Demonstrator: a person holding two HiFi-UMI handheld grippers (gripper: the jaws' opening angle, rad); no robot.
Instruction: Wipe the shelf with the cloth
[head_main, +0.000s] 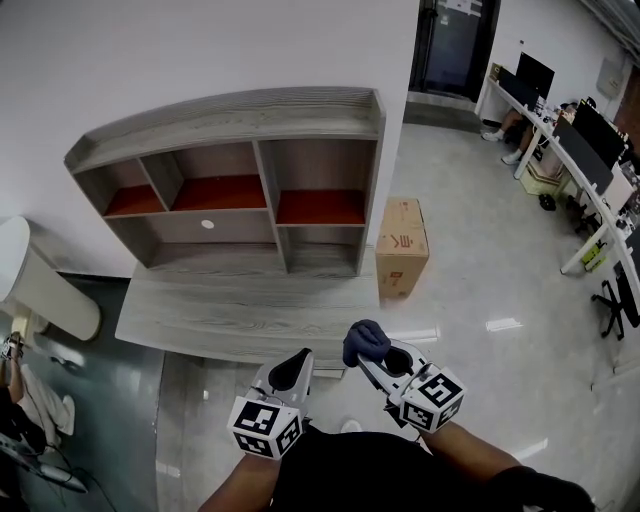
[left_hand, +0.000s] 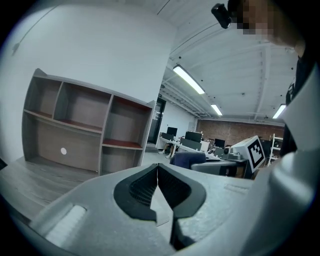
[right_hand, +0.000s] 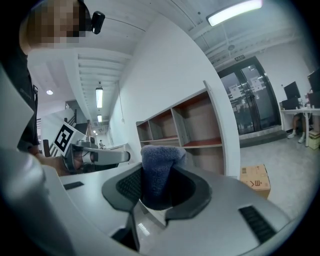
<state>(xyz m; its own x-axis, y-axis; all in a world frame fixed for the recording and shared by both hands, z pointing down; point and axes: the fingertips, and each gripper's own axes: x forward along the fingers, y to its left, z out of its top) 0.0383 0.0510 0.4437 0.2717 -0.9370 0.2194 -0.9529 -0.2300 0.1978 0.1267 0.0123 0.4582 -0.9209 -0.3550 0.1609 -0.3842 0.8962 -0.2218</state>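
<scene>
Right gripper (head_main: 378, 362) clamped on dark blue cloth (head_main: 365, 340), wad protruding beyond jaws; likely soft, light, compliant, best gripped mid-bunch. Left gripper (head_main: 293, 372) jaws together, empty. Wooden shelf (head_main: 250, 112) ahead of both grippers, well apart, untouched.

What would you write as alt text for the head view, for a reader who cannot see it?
Seen from above, the right gripper clamps a dark blue cloth and the left gripper is shut and empty, both held before a grey wooden shelf on a desk. A cardboard box stands on the floor right of the shelf.
</scene>
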